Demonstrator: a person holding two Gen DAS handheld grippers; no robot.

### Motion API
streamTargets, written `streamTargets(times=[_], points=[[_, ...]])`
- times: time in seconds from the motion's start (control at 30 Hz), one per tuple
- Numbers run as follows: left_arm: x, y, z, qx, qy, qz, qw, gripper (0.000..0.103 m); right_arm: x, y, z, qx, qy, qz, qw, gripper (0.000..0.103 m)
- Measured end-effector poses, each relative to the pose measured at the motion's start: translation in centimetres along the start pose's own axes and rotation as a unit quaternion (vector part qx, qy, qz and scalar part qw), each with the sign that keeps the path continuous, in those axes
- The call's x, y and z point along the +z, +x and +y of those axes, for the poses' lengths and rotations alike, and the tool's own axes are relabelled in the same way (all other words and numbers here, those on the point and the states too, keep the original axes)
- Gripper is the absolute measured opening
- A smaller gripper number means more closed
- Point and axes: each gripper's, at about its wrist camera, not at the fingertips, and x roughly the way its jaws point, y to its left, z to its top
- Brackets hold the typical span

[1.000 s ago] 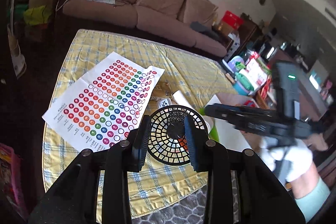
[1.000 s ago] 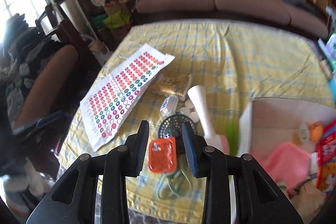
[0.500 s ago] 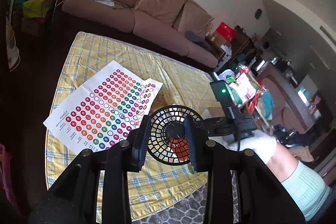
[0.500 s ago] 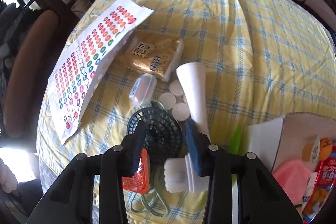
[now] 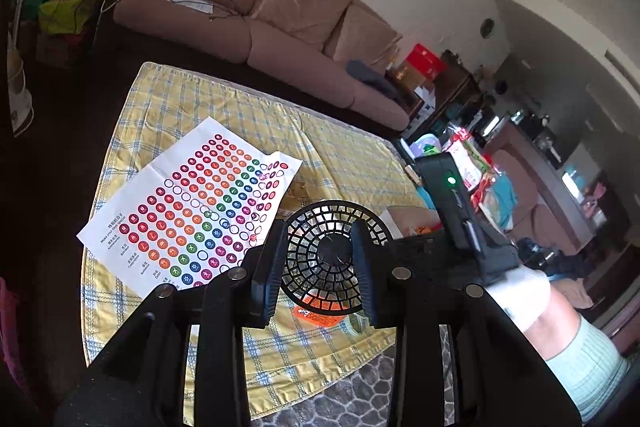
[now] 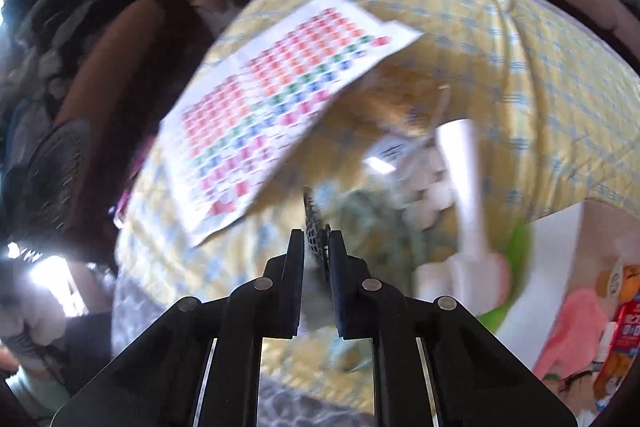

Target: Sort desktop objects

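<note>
Gripping black fan grille point(image 6: 316, 227), right claw point(image 6: 316, 251), sticker sheet point(image 5: 192, 211) text illegible

My left camera looks down over the counter point(image 5: 328, 147) toward the sofa point(image 5: 256, 15), my right sits closer, both sharing the sticker sheet point(image 5: 192, 211).

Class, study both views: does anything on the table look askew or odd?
Yes. The sticker sheet lies askew on the checked cloth, one corner overlapping a tan packet, and many circles are blank.
</note>
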Motion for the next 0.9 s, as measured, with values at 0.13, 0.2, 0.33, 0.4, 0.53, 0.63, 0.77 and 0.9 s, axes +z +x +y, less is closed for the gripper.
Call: streamTargets(times=[0.13,0.2,0.33,0.4,0.53,0.63,0.77,0.9], points=[[0.0,-0.3,0.1,0.003,-0.002,-0.005,1.0000,0.030,-0.7,0.4,2.3,0.054,-0.010,0.009,0.998,0.019],[0.0,-0.5,0.4,0.005,-0.006,-0.007,0.9999,0.030,-0.7,0.0,2.2,0.087,0.010,-0.004,0.996,0.019],[0.0,-0.9,1.2,0.010,-0.014,-0.006,0.9998,0.030,-0.1,-0.1,1.9,0.012,0.024,-0.031,0.999,0.020],[0.2,-1.0,1.3,0.009,-0.016,-0.009,0.9998,0.030,-0.2,0.1,2.0,0.007,0.016,-0.036,0.999,0.020],[0.3,-1.2,1.3,0.006,-0.015,-0.012,0.9998,0.030,-0.6,0.5,4.4,-0.017,-0.039,-0.049,0.998,0.020],[0.3,-1.2,1.1,0.006,-0.014,-0.011,0.9998,0.030,-0.6,1.8,6.1,-0.028,-0.069,-0.043,0.996,0.020],[0.3,-1.3,1.3,0.011,-0.016,-0.009,0.9998,0.030,-1.0,4.3,7.1,-0.055,-0.091,-0.030,0.994,0.020],[0.2,-1.4,1.9,0.022,-0.023,-0.005,0.9995,0.030,-1.3,5.0,7.0,-0.076,-0.101,-0.034,0.991,0.016]])
